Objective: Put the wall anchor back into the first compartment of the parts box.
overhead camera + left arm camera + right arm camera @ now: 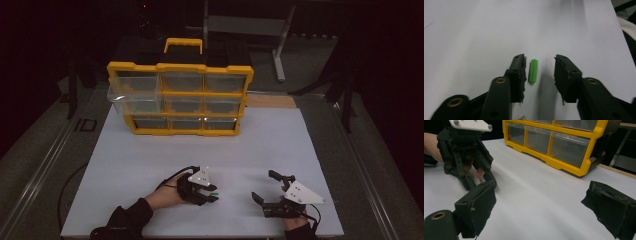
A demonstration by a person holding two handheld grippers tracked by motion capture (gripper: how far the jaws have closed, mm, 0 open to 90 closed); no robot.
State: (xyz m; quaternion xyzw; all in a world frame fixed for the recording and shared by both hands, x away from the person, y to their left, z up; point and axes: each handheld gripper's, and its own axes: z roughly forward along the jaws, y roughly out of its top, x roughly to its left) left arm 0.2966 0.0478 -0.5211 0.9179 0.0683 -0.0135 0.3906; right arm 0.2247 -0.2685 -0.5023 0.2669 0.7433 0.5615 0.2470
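While the high view takes in the whole white surface [150, 155], the yellow drawer organizer [180, 97] stands upright at its far end, one clear drawer [135, 95] at its upper left pulled out. Nearer the person, the left tongs [212, 192] sit low on the surface and the right tongs [262, 187] lie well apart to the right, jaws spread wide with nothing between them. The right gripper view catches the organizer's clear drawers side-on. The left gripper view gives the detail: a small ribbed green plug [533, 71] lies flat between the jaws, close to the left one, neither pad pressing it, so these tongs are open.
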